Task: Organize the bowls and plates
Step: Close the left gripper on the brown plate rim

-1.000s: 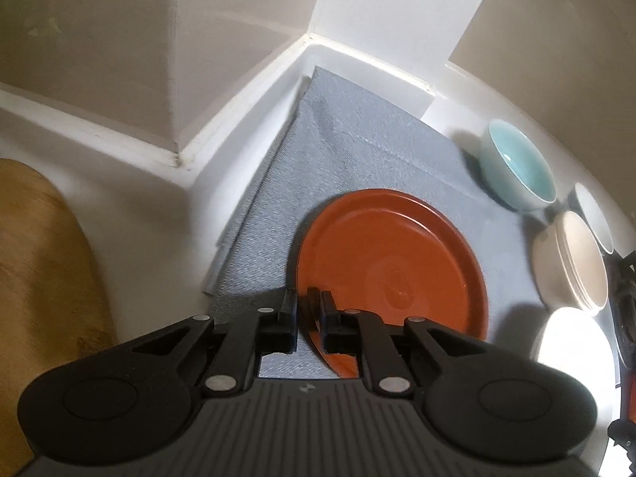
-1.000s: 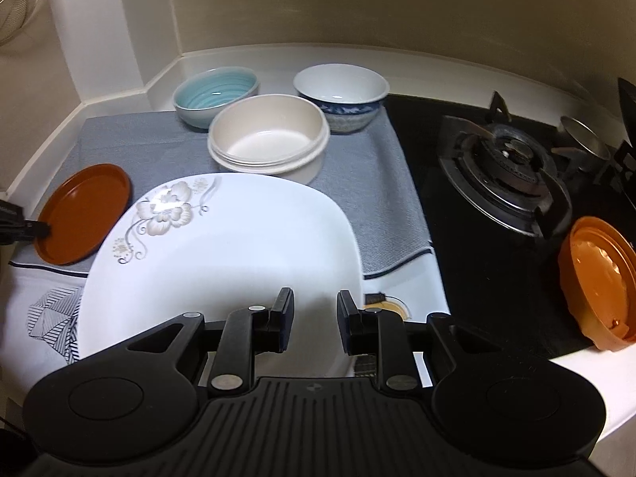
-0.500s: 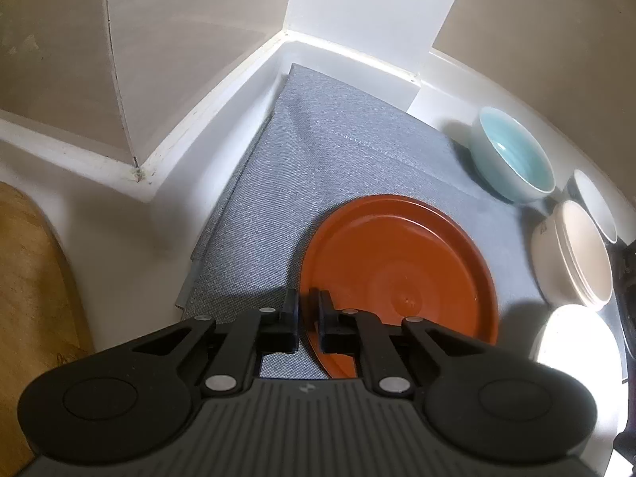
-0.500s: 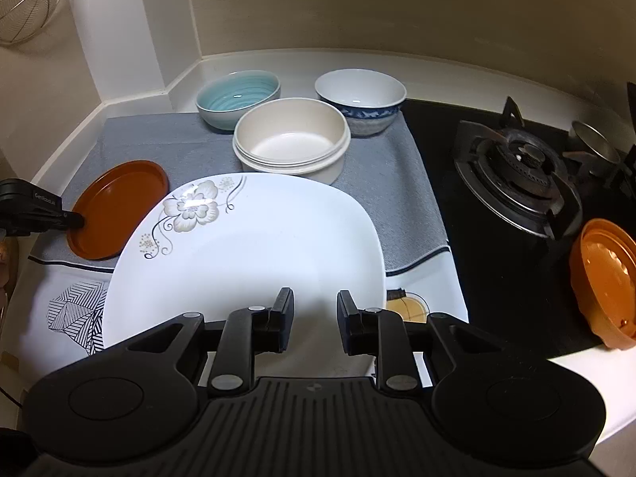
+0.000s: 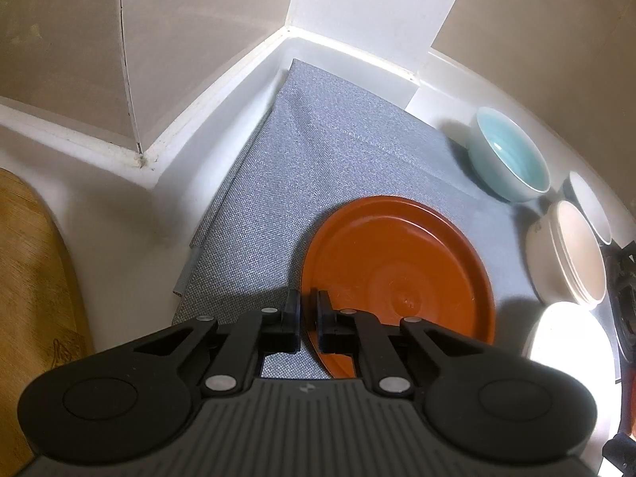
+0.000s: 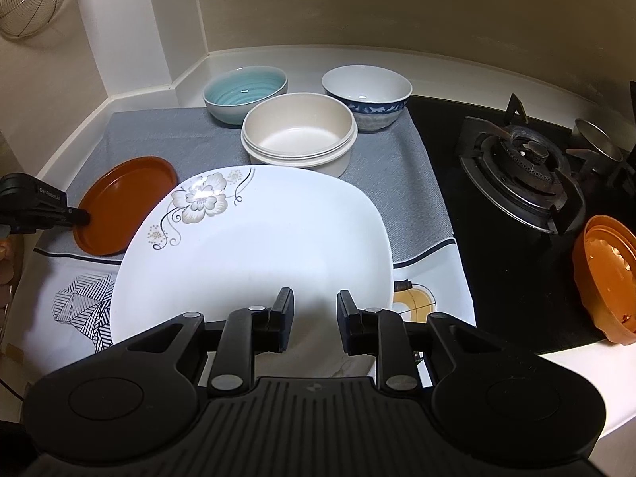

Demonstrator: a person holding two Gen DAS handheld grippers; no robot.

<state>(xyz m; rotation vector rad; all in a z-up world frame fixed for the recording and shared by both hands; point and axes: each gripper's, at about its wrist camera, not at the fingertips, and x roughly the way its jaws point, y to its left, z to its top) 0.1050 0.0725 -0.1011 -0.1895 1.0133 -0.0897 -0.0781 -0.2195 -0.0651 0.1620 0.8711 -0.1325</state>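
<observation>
The left gripper (image 5: 308, 320) is clamped on the near rim of the orange plate (image 5: 401, 274), one finger outside the rim and the other over the plate's inner face; the plate lies on the grey cloth (image 5: 318, 159) that covers the bench, stretching away from the fingertips toward the bowls. Seen from the right wrist, that same gripper (image 6: 81, 218) meets the plate's (image 6: 127, 202) left edge. The right gripper (image 6: 314, 324) holds the white flowered plate (image 6: 258, 246) by its near edge, the fingers pinching the rim, with the plate reaching forward and covering part of the cloth (image 6: 401, 183). Beyond it a stack of cream bowls (image 6: 300, 133) sits almost touching the plate's far edge, with a teal bowl (image 6: 244, 93) behind to the left and a blue-patterned white bowl (image 6: 365, 95) behind to the right. A gas burner (image 6: 524, 163) stands to the right of the cloth, and an orange bowl (image 6: 606, 274) sits at the far right.
</observation>
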